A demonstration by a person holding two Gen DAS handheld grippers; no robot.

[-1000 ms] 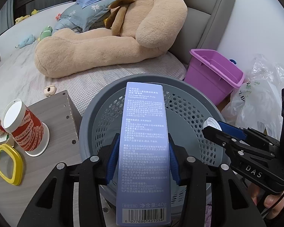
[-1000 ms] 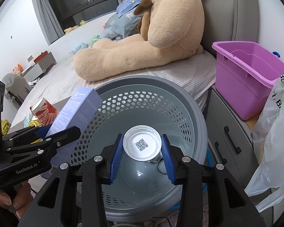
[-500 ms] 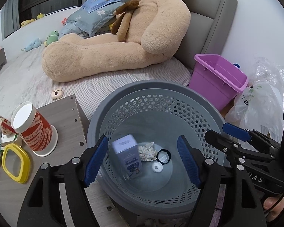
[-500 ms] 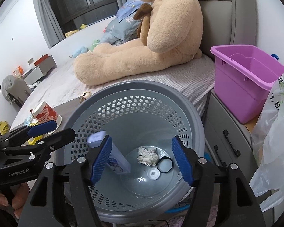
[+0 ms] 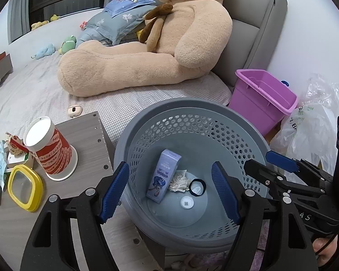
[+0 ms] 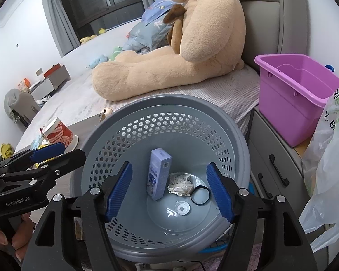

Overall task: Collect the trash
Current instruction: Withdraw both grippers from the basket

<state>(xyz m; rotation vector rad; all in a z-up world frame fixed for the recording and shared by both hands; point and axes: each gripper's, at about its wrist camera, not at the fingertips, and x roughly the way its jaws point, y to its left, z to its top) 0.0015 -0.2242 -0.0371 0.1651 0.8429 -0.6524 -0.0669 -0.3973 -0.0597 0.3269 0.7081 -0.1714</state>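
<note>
A grey perforated waste basket (image 5: 248,133) (image 6: 237,131) stands below both grippers. Inside lie a light purple box (image 5: 163,175) (image 6: 158,177), a crumpled paper (image 5: 179,180) (image 6: 180,184), a black ring (image 5: 197,187) (image 6: 200,195) and a small white lid (image 5: 186,203) (image 6: 182,208). My left gripper (image 5: 170,193) is open and empty above the basket's near rim. My right gripper (image 6: 169,193) is open and empty above the basket too. Each gripper shows at the edge of the other's view.
A red paper cup (image 5: 50,149), a yellow-rimmed lid (image 5: 24,187) and wrappers (image 5: 0,164) sit on the grey side table (image 5: 88,135) to the left. A purple bin (image 5: 262,101) and plastic bags (image 5: 311,126) are to the right. A big teddy bear (image 5: 158,49) lies on the bed behind.
Both grippers opened. The purple box fell from my left gripper and the white lid from my right gripper into the basket. Both grippers rose and drew back a little.
</note>
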